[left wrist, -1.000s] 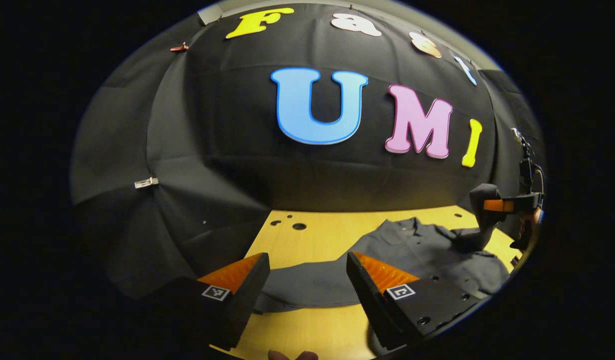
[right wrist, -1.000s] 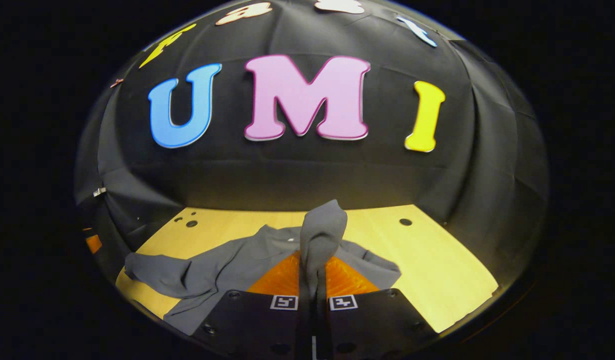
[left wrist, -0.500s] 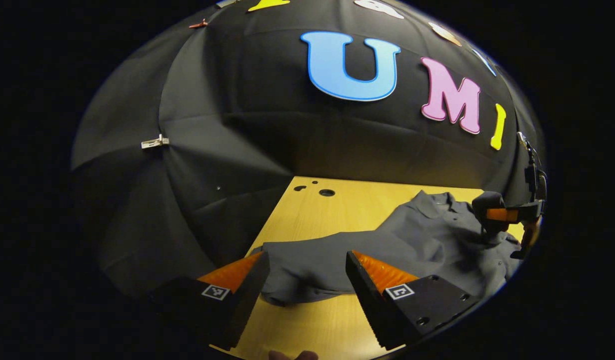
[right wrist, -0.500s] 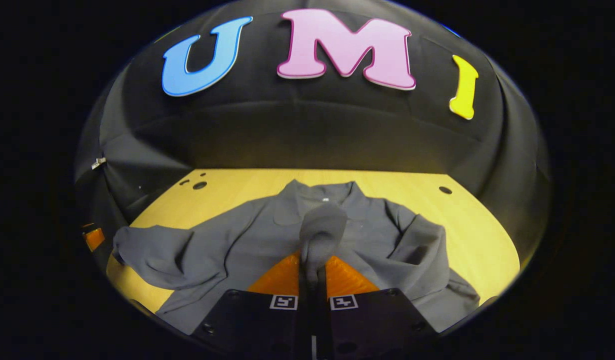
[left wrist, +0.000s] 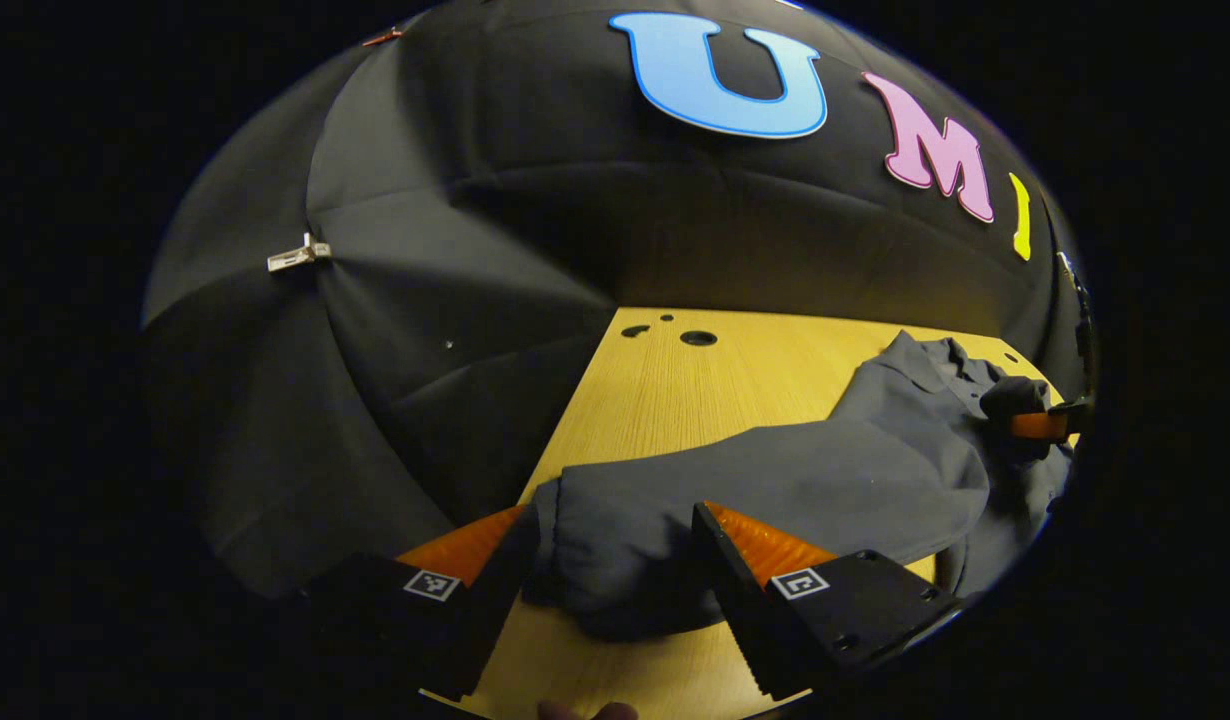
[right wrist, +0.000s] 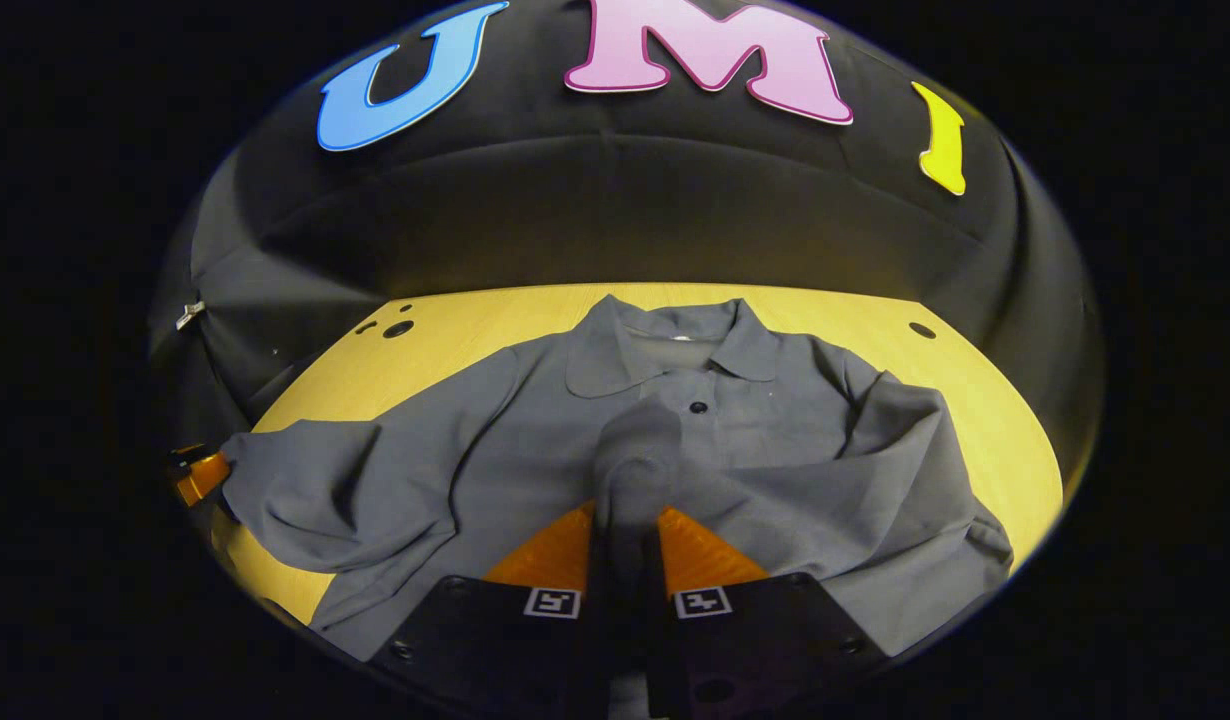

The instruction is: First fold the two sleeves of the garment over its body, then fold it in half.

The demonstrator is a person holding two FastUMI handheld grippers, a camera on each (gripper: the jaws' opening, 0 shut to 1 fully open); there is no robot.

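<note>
Change: the grey shirt (right wrist: 735,440) now lies nearer and flatter than half a second ago
Shirt: collar up on the wooden table (left wrist: 715,385), body spread
Left gripper (left wrist: 615,560): fingers apart, left sleeve (left wrist: 635,535) between them
Right gripper (right wrist: 625,545): clamped on the right sleeve's cuff (right wrist: 635,470) — held over the chest

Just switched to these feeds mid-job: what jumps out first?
A grey shirt lies collar-up across the wooden table. The right hand-held gripper is shut on one sleeve end, held over the shirt's chest. The left hand-held gripper stands open around the other sleeve's cuff at the table's near-left edge.
</note>
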